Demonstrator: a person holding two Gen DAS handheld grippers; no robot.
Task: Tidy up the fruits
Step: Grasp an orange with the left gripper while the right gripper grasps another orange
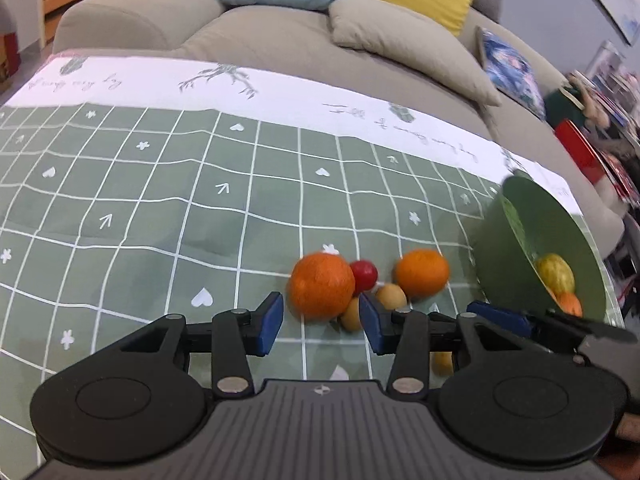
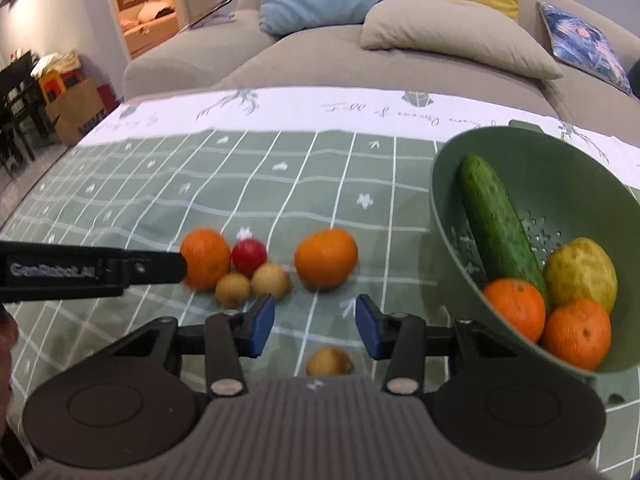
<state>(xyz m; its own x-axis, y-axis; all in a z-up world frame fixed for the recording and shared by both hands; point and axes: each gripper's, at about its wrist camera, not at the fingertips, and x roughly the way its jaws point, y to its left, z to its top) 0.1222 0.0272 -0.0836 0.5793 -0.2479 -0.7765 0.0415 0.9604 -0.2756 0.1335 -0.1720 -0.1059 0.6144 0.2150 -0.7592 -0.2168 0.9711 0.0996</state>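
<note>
On the green checked cloth lie two oranges, a small red fruit and three small tan fruits. My left gripper is open, just in front of the left orange. My right gripper is open and empty above the nearest tan fruit. A green colander at the right holds a cucumber, two oranges and a yellow-green fruit. The left gripper shows as a black bar in the right wrist view.
A beige sofa with blue, yellow and beige cushions runs along the table's far edge. The cloth's white border lies along that edge. Cluttered furniture stands at the far left.
</note>
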